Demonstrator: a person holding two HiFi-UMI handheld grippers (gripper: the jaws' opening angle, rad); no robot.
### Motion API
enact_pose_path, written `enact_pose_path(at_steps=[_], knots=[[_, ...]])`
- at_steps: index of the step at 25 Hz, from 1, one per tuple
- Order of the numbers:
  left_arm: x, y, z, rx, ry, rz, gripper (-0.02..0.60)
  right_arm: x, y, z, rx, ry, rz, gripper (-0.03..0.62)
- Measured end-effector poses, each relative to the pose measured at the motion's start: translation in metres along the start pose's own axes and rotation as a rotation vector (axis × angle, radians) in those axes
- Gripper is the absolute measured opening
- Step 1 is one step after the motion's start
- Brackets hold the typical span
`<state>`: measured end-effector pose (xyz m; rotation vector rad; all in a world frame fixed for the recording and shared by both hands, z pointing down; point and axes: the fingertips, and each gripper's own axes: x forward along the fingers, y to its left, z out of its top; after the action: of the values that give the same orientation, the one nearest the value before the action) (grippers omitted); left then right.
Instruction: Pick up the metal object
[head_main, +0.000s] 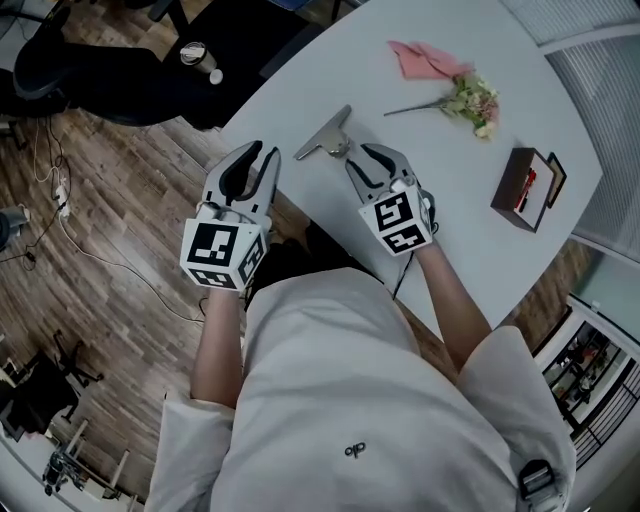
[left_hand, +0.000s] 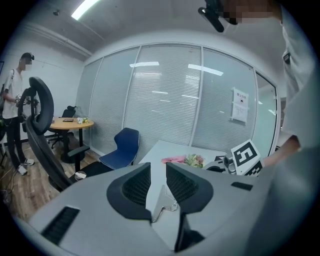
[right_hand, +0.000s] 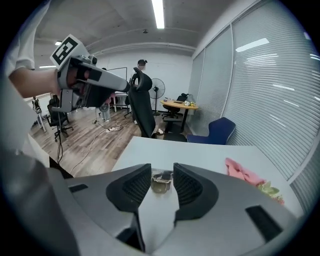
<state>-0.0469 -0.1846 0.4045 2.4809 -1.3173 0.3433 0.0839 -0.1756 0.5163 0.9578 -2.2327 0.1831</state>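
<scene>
Shiny metal object (head_main: 325, 138) lying flat on the white surface (head_main: 450, 170), right hand-held gripper (head_main: 372, 160) wide apart with the metal piece showing in its gap, not squeezed, left hand-held gripper (head_main: 250, 165) apart and holding nothing, pink cloth (head_main: 425, 58) and flowers (head_main: 470, 100) farther back

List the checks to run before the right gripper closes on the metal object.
1. Right gripper jaws apart: ok.
2. Metal object in line with the gap between the jaws: ok.
3. Jaws far enough around it to close: cannot tell.
4. Pads pressing on it: not ok, nothing gripped yet.
5. Left gripper open, off the object: ok.
6. Flowers and pink cloth away from the grasp: ok.
</scene>
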Motion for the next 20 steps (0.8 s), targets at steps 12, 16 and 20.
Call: enact_pose_path(at_steps=[12,16,20], knots=[[0.005,-0.004,-0.003,0.013,0.02,0.014,0.087,0.033,0.002,-0.025,-0.226,0.055,0.038,0.144],[0.006,-0.003,-0.006,0.015,0.026,0.021,0.087,0.043,0.003,-0.032,-0.293,0.072,0.05,0.143],[0.006,-0.001,-0.009,0.008,0.026,0.03,0.087,0.05,0.005,-0.04,-0.377,0.097,0.052,0.14]])
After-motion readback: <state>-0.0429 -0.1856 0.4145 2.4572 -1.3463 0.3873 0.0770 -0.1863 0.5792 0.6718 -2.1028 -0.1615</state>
